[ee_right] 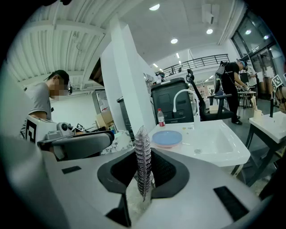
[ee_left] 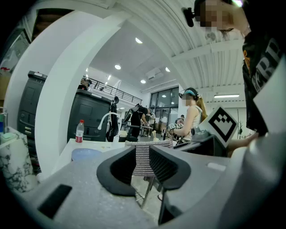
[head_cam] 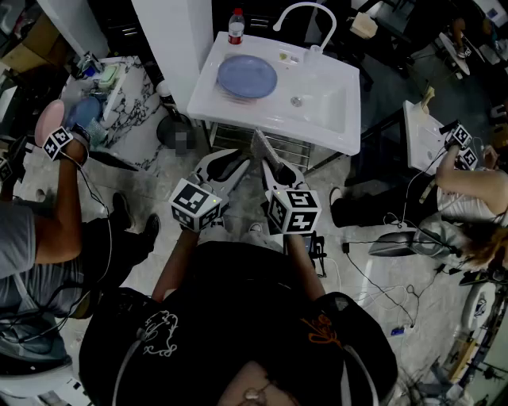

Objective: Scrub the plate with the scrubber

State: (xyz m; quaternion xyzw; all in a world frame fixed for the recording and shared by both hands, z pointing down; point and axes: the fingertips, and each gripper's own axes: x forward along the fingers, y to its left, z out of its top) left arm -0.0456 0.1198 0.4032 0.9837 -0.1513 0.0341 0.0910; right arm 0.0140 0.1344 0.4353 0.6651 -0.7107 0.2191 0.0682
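Starting at my left, I see the left gripper (head_cam: 226,165) with its dark ribbed pads standing apart and gripping nothing. Through its own camera the flat, silvery mesh of the scrubber (ee_left: 143,156) shows in the gap, though I cannot tell whether it touches the pads. Above that gripper in the head view, the white sink (head_cam: 333,136) carries a round, smooth, pale blue plate (head_cam: 248,77) on its flat left shelf. A plastic bottle (head_cam: 236,26) with a red cap stands upright at the back edge, just behind the plate. The scrubber is well apart from the plate, out in front of the sink. It is a thin, glittering sheet, seen edge-on in the right gripper view, where the closed jaws of the right gripper (head_cam: 275,165) pinch it firmly and it sticks up past them. Further right, the sink's rectangular basin holds a small round drain (head_cam: 296,101), and a white arched faucet (head_cam: 305,5) rises behind it.
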